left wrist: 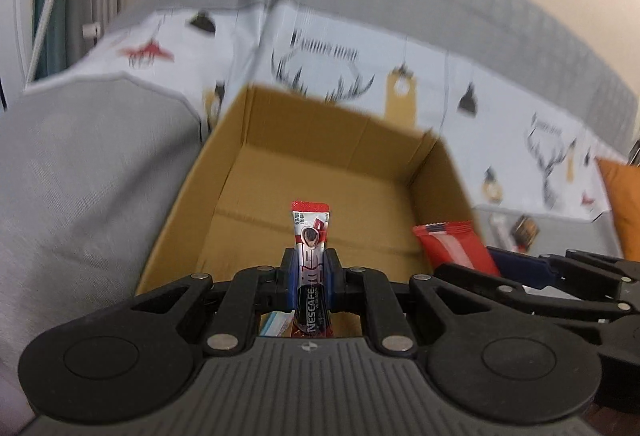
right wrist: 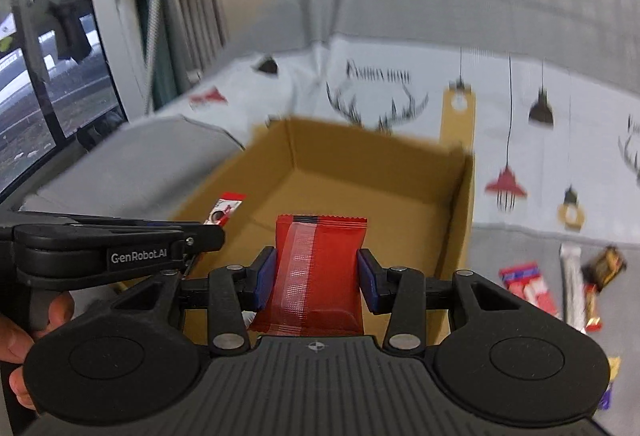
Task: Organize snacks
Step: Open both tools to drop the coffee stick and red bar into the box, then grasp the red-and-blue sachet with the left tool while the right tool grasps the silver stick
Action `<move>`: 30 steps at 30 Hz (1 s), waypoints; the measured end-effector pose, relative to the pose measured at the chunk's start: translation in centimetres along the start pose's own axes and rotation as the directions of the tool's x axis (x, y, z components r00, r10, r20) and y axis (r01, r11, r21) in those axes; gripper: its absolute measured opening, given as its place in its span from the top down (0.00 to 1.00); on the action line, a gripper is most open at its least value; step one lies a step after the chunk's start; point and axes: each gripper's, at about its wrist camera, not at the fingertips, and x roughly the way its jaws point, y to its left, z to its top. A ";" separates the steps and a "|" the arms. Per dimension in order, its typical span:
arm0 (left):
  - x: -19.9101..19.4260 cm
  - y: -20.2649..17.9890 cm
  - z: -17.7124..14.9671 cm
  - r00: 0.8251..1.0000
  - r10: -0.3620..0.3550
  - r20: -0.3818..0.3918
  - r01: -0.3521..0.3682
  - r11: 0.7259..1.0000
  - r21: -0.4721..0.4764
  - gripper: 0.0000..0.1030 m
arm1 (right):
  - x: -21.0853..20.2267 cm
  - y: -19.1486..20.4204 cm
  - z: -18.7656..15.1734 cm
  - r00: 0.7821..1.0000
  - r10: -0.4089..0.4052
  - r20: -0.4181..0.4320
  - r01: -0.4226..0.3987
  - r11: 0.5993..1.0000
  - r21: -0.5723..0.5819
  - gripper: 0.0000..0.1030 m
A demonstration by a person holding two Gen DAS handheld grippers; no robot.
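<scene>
An open cardboard box (left wrist: 256, 123) stands on a sofa, and also shows in the right wrist view (right wrist: 460, 195). My left gripper (left wrist: 311, 276) is shut on a Nescafe coffee stick (left wrist: 310, 236) and holds it upright over the box's near edge. My right gripper (right wrist: 316, 276) is shut on a red snack packet (right wrist: 318, 268) and holds it over the box's near side. The red packet (left wrist: 452, 242) and the right gripper show at the right of the left wrist view. The stick's tip (right wrist: 226, 209) shows at the left of the right wrist view.
Several loose snack packets (right wrist: 528, 286) lie on the grey seat right of the box. A white deer-print cover (right wrist: 400, 83) drapes the sofa back. An orange cushion (left wrist: 624, 203) sits far right. A window (right wrist: 40, 75) and a radiator are at the left.
</scene>
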 end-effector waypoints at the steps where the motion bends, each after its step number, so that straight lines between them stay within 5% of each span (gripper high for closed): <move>1: 0.8 0.2 -0.3 1.000 0.005 -0.018 -0.005 1.000 0.003 0.87 | 0.9 -0.3 -0.4 1.000 0.004 -0.019 -0.004 1.000 0.007 0.56; 9: 3.5 1.3 -1.0 0.996 0.025 -0.085 -0.027 0.999 -0.027 0.80 | 4.8 -1.0 -1.8 0.997 0.021 -0.078 -0.020 1.000 0.014 0.53; 10: 3.5 1.5 -0.9 0.995 0.015 -0.095 -0.020 0.999 -0.049 0.60 | 4.9 -0.9 -1.9 0.997 0.024 -0.070 -0.023 1.000 0.014 0.42; 11: 3.5 1.7 -0.8 0.994 0.015 -0.108 -0.023 0.997 -0.074 0.29 | 4.7 -1.1 -1.8 0.997 0.037 -0.062 -0.036 0.999 0.026 0.30; 13: 2.9 1.9 -0.2 0.994 0.047 -0.098 -0.057 0.993 -0.103 0.09 | 4.1 -2.0 -1.7 0.998 0.056 -0.026 -0.054 0.995 0.080 0.16; 18: 1.3 -1.3 1.7 0.999 -0.009 -0.031 0.007 0.996 -0.089 0.08 | 0.8 -6.6 -1.8 0.994 0.068 0.085 -0.083 0.981 0.177 0.15; 23: 2.7 -9.4 3.2 0.991 -0.120 -0.061 0.123 0.991 0.045 0.01 | -1.9 -13.7 -3.5 0.983 -0.066 0.169 0.024 0.970 0.241 0.09; 30: 7.7 -20.0 3.4 0.984 -0.136 -0.116 0.154 0.974 0.164 0.01 | -2.5 -24.3 -5.8 0.957 -0.194 0.214 0.129 0.950 0.285 0.08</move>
